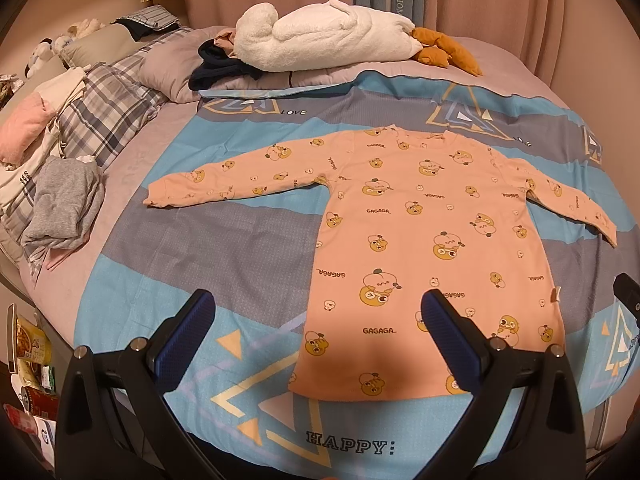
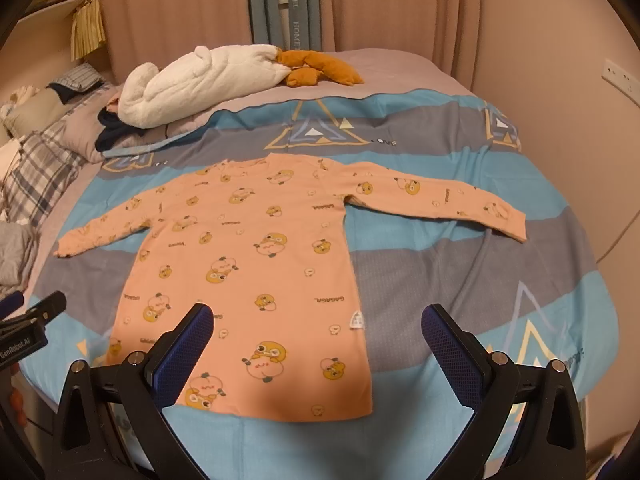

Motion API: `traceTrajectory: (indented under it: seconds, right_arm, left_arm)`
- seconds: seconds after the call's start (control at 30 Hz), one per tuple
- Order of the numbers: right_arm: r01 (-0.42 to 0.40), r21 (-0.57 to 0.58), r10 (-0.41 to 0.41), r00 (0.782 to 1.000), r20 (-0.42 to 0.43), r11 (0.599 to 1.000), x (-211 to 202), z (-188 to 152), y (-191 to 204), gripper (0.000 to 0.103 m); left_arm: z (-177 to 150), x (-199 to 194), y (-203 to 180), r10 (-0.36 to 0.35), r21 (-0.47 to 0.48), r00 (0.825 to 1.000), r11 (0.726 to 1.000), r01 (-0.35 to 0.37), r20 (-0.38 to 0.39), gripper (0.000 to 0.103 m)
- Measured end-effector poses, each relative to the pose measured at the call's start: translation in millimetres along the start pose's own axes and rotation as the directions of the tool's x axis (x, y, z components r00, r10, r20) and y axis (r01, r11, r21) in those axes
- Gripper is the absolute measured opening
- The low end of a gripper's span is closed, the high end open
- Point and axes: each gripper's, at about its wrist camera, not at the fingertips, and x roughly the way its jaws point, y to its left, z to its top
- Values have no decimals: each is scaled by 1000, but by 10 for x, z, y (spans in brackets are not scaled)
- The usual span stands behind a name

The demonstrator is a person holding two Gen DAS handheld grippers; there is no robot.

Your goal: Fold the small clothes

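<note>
The pink top (image 1: 432,216) lay flat on the bed (image 1: 224,240), spread out on the blue and gray cover, with both sleeves stretched out to the sides. It had little yellow cartoon faces and the word GAGAGA all over it. A small white tag (image 2: 357,319) stuck out from one side seam. The left gripper (image 1: 318,336) hung above the bottom edge of the top, and its jaws were wide open with nothing in them. The right gripper (image 2: 318,344) hung above the same bottom edge, and its jaws were wide open and empty too. Far back on the bed lay a white plush toy (image 1: 332,40) with orange feet. A gray cloth (image 1: 64,204) and plaid pillows (image 1: 104,116) sat off to the left side.
</note>
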Motion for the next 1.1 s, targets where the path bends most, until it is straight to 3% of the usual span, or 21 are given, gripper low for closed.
traceTrajectory:
  seconds: [1.1]
  right_arm:
    - [-2,-1,2,1000,-6,1000,33,-14,-21,103]
  left_arm:
    - [-3,-2,-44,2,11,1000,1000,-2,-7,103]
